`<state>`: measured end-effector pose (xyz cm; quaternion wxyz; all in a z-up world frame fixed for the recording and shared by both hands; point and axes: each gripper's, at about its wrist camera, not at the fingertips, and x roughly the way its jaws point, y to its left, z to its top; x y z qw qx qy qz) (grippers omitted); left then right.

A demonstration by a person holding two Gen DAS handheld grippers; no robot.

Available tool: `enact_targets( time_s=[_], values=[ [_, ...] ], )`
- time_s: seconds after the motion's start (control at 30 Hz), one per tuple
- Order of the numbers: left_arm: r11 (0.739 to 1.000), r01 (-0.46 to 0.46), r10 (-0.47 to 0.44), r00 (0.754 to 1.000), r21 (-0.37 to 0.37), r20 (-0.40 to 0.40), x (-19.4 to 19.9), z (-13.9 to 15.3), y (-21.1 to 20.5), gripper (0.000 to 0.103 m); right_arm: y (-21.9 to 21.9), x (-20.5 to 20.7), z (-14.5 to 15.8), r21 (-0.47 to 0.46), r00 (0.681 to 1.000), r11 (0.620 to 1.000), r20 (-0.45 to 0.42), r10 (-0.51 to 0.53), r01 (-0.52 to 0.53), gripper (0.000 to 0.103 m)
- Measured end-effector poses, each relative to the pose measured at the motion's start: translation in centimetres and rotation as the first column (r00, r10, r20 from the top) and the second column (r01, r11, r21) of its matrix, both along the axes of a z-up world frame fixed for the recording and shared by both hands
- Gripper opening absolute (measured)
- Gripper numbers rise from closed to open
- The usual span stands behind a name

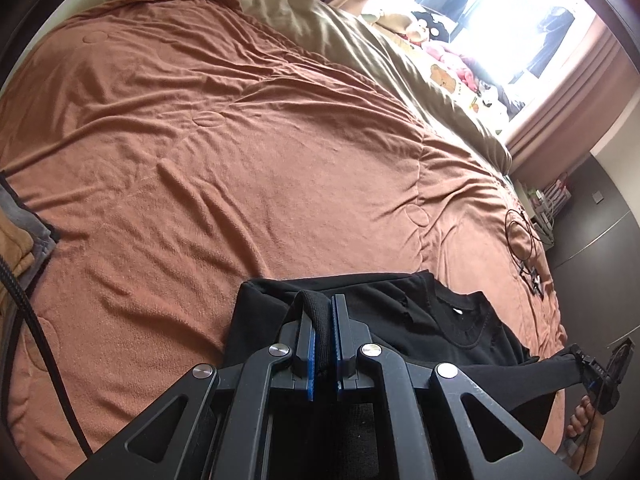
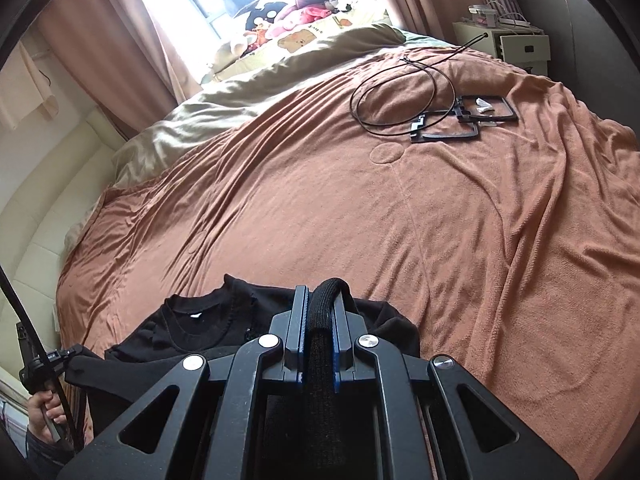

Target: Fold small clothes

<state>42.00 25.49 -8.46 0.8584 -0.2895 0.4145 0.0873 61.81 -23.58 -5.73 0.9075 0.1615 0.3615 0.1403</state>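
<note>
A small black knit top with a round neckline (image 1: 404, 320) is laid at the near edge of a wide bed covered by a rust-brown fleece blanket (image 1: 224, 152), close to the person holding the tools. All places below are given relative to this top.

The left gripper (image 1: 323, 328) is seen w/ its blue-padded fingers (image 1: 311, 356) clenched on a ribbed black edge of the top, prob. a hem or cuff. The right gripper (image 2: 320, 320) is likewise clamped on a ribbed black band of the same garment. Both edges are lifted off the blanket while the neckline end stays resting on it; the two-point hold is judged to keep the cloth taut and even so a fold can be carried across.

Orientation: the neckline is turned away from the grippers, toward the bed's middle, so the top's long axis appears to run from the person outward, approx. Exact sleeve layout cannot be told.

Beyond the top, well apart, a loop of thin black cable (image 2: 400, 92) and two flat black square frames (image 2: 464, 120) lie on the blanket. Further off, an olive duvet (image 2: 240, 92) and soft toys by a bright window.
</note>
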Motion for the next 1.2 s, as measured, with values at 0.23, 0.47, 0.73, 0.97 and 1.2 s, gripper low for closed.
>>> enact_targets(
  time_s=[0.23, 0.47, 0.73, 0.97, 1.2],
  values=[
    [0.999, -0.027, 0.029, 0.996, 0.026, -0.082, 2.1, -3.7, 0.4, 0.007, 1.3, 3.2, -1.8, -0.030, 0.999, 0.999, -0.045, -0.012, 0.011, 0.006],
    [1.000, -0.031, 0.031, 0.987, 0.004, -0.159, 3.6, -7.7, 0.9, 0.012, 2.0, 5.3, -3.6, -0.067, 0.992, 0.998, -0.126, -0.016, 0.007, 0.018],
    [0.998, 0.043, -0.036, 0.988, 0.043, -0.152, 3.2, -5.8, 0.2, 0.071, 1.3, 2.1, -0.2, -0.129, 0.999, 0.991, -0.046, 0.025, -0.030, 0.076],
    [0.969, 0.188, -0.159, 0.971, 0.159, -0.180, 2.1, -3.4, -2.0, 0.082, 3.0, -1.6, -0.2, -0.333, 0.989, 0.932, -0.071, 0.127, -0.144, 0.076],
    [0.891, 0.376, -0.299, 0.907, 0.252, -0.297, 0.6, -4.8, -6.2, 0.083, 4.6, -3.0, -1.6, -0.431, 0.979, 0.880, -0.129, 0.159, -0.200, 0.077]
  ],
)
